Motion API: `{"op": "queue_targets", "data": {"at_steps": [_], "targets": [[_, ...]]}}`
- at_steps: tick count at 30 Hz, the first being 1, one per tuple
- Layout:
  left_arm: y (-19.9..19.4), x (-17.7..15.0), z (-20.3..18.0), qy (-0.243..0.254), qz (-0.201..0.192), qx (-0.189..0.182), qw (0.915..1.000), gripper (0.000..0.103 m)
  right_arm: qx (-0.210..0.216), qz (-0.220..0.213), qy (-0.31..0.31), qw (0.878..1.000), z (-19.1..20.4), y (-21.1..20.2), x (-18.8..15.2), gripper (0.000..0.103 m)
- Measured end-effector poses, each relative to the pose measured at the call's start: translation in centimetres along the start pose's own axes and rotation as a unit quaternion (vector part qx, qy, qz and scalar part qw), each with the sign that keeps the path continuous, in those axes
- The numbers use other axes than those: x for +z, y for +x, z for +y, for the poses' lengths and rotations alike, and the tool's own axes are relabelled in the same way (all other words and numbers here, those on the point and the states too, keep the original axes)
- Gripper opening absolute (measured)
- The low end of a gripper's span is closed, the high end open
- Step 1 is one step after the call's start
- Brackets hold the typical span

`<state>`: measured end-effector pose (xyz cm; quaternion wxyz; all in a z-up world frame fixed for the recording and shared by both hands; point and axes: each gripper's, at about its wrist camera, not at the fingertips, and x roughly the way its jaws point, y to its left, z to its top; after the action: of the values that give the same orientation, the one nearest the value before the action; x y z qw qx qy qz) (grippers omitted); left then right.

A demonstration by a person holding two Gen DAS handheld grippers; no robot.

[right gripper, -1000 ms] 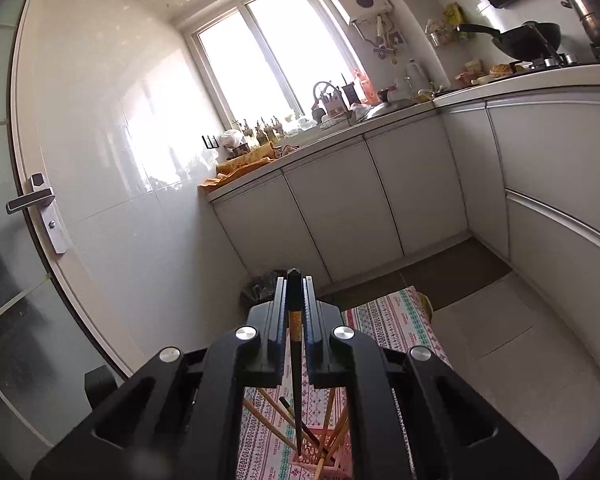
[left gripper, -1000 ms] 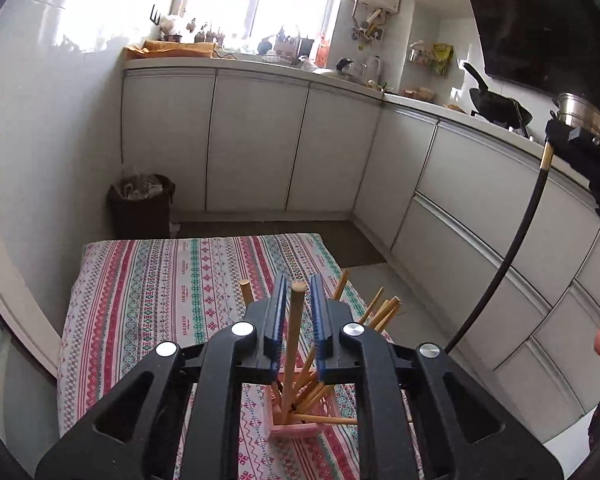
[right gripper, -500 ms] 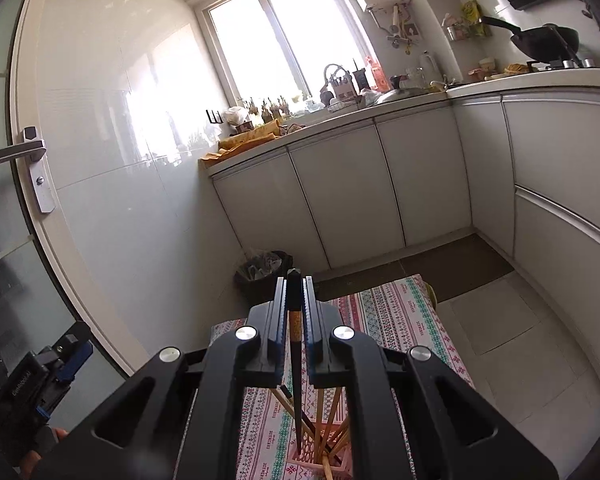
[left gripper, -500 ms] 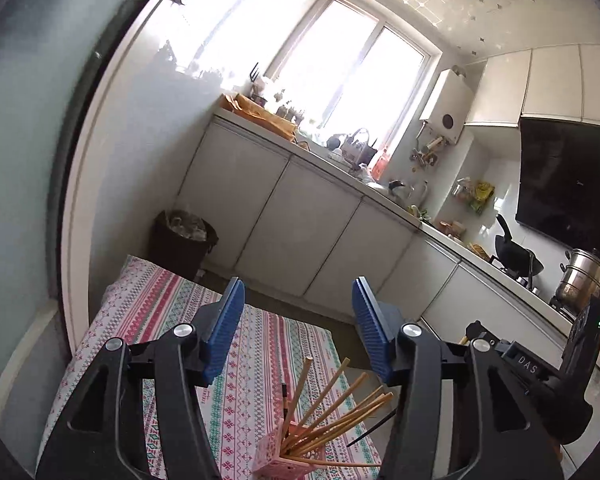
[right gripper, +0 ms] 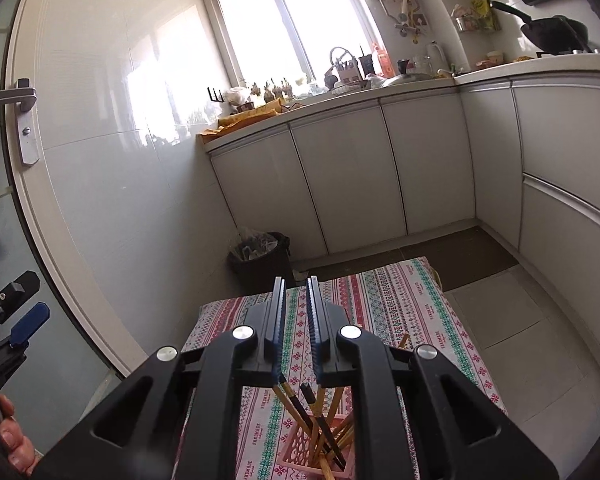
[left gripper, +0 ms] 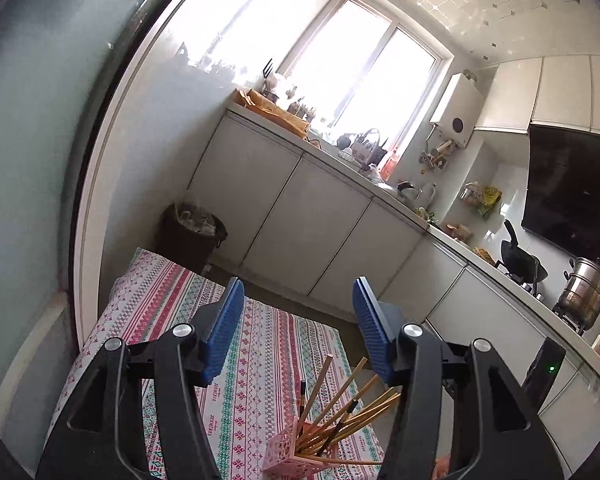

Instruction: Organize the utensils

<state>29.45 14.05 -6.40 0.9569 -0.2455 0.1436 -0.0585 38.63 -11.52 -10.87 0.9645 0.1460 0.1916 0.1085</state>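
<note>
A pink lattice holder [left gripper: 290, 454] [right gripper: 298, 446] stands on the striped tablecloth [left gripper: 172, 304] [right gripper: 396, 296] with several wooden chopsticks [left gripper: 342, 390] fanned out of it. My left gripper [left gripper: 298, 320] hovers open behind and above the holder, with nothing between its blue pads [left gripper: 224, 332]. My right gripper [right gripper: 296, 292] sits just over the holder. Its jaws are opening to a narrow gap with nothing between the pads. A black chopstick [right gripper: 320, 416] leans inside the holder below them. The left gripper [right gripper: 22, 322] also shows at the right wrist view's left edge, above a hand [right gripper: 14, 444].
A dark waste bin [left gripper: 192, 236] [right gripper: 260, 258] stands beyond the table by the white cabinets [right gripper: 348, 184]. A door with a metal handle [right gripper: 20, 100] is on the left. A wok [left gripper: 520, 256] and a steel pot [left gripper: 586, 294] sit on the right counter. Tiled floor [right gripper: 520, 344] lies right of the table.
The left gripper opened, let go of a wooden chopstick and drew back, rolling. The right gripper sank toward the holder, its jaws parted and the black chopstick dropped in.
</note>
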Motion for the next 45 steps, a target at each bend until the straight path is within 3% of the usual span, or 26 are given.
{"op": "queue_targets", "data": {"at_steps": [1,3,6,9,12,17,20,24,28,33,38,42,45], "targets": [[-0.1,0.0,0.0,0.000,0.000,0.000,1.0000,0.056,-0.001,-0.011,0.002,1.000,0.0,-0.9,0.2,0.025],[-0.4,0.1,-0.4,0.002,0.003,-0.003,1.0000,0.056,-0.004,-0.037,0.008,0.999,0.2,-2.9,0.9,0.059],[-1.4,0.2,-1.7,0.020,0.003,-0.007,0.9998,0.063,-0.012,-0.072,0.006,0.997,0.9,-6.9,1.9,0.062],[-2.9,0.0,-3.4,0.041,-0.004,-0.012,0.9991,0.077,-0.024,-0.097,0.005,0.995,1.5,-11.1,2.3,0.087],[-4.8,-1.0,-5.7,0.061,-0.001,-0.008,0.9981,0.094,-0.065,-0.106,-0.001,0.992,1.9,-15.2,2.2,0.096],[-9.0,-3.5,-9.1,0.105,0.014,0.043,0.9935,0.096,-0.162,-0.095,0.001,0.982,2.0,-21.3,1.4,0.096],[-12.2,-4.6,-10.7,0.119,0.013,0.062,0.9910,0.096,-0.194,-0.086,0.026,0.977,1.5,-25.0,0.1,0.096],[-17.5,-6.2,-12.8,0.138,-0.015,0.088,0.9865,0.096,-0.209,-0.047,0.029,0.976,1.9,-29.0,-1.5,0.096],[-20.7,-7.5,-14.2,0.169,0.017,0.115,0.9788,0.096,-0.194,-0.024,0.024,0.980,3.2,-31.9,-3.2,0.096],[-24.8,-8.6,-13.9,0.170,0.007,0.121,0.9780,0.096,-0.203,-0.027,0.017,0.979,4.3,-35.4,-5.0,0.096],[-26.3,-8.9,-14.6,0.180,0.030,0.111,0.9769,0.096,-0.208,-0.033,0.007,0.977,4.9,-37.5,-5.4,0.096],[-27.7,-9.4,-15.3,0.192,-0.004,0.120,0.9740,0.096,-0.214,-0.042,-0.005,0.976,5.2,-38.4,-5.7,0.096],[-27.9,-9.7,-15.9,0.200,0.005,0.113,0.9734,0.096,-0.221,-0.036,-0.009,0.975,5.1,-38.6,-6.0,0.096]]}}
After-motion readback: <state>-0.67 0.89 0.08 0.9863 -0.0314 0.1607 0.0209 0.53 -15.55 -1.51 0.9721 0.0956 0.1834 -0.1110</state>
